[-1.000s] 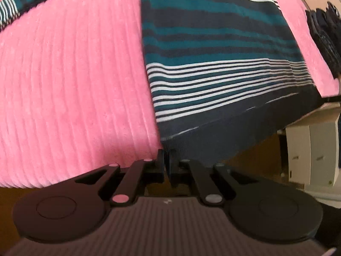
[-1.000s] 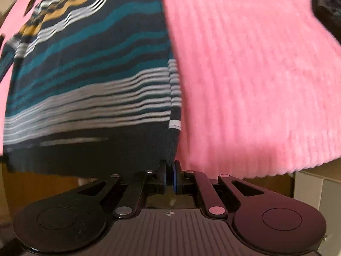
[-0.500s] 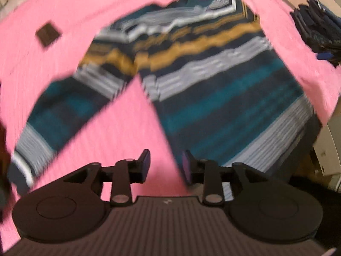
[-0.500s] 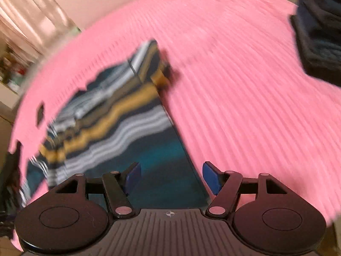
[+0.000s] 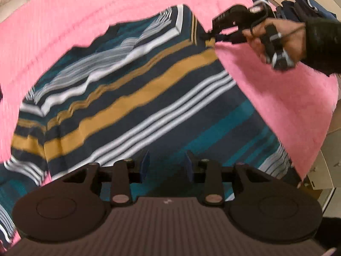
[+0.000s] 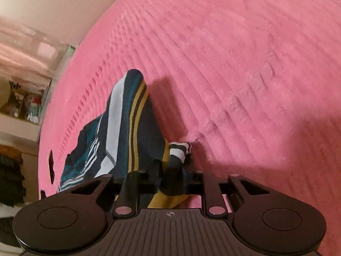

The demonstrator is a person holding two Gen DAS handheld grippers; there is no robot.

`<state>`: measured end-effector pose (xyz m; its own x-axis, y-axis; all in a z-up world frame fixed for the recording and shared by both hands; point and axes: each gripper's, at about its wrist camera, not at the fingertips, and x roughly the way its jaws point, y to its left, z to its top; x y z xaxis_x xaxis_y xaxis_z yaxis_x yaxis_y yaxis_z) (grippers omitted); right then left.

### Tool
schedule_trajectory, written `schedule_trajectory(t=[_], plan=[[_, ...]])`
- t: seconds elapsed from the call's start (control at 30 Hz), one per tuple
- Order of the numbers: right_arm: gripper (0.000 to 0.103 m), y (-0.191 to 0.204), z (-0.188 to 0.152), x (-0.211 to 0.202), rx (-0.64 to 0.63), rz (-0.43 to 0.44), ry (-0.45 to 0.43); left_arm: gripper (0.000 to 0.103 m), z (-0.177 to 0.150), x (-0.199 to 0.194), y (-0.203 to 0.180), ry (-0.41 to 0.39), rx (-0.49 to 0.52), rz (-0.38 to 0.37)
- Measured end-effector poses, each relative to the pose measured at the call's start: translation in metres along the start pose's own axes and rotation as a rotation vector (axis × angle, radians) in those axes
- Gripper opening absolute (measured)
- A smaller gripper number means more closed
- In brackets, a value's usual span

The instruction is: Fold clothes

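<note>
Blanket [image 6: 245, 53], pink and ribbed, bears sweater [image 5: 136, 98]; right tongs [image 6: 171, 176] closing on it, left tongs [image 5: 167, 164] apart, empty.

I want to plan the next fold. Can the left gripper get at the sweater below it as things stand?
Probably yes. The left gripper hangs open right over the sweater, with nothing between its jaws and the cloth. The right gripper is closing on the far shoulder corner, well clear of it.

Ahead of your left fingers [image 5: 145, 163]: sweater [image 5: 136, 98], navy with teal, white and mustard stripes. Beneath it: bed cover [image 6: 245, 68], ribbed pink. Beside your right fingers: sleeve [image 5: 319, 42], black.
</note>
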<state>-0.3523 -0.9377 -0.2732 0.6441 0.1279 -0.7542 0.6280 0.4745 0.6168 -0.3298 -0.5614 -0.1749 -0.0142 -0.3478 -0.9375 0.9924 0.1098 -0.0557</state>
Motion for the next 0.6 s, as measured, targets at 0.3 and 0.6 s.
schedule_trajectory(t=[0.3,0.6], plan=[[0.01,0.092,-0.145,-0.125,-0.634,-0.243,-0.441,0.032,0.04,-0.002,0.029,-0.047,0.047,0.01],[0.023,0.058,-0.203,-0.094,-0.43,-0.108,-0.143,0.034,0.069,0.003,0.033,-0.068,0.107,-0.028]])
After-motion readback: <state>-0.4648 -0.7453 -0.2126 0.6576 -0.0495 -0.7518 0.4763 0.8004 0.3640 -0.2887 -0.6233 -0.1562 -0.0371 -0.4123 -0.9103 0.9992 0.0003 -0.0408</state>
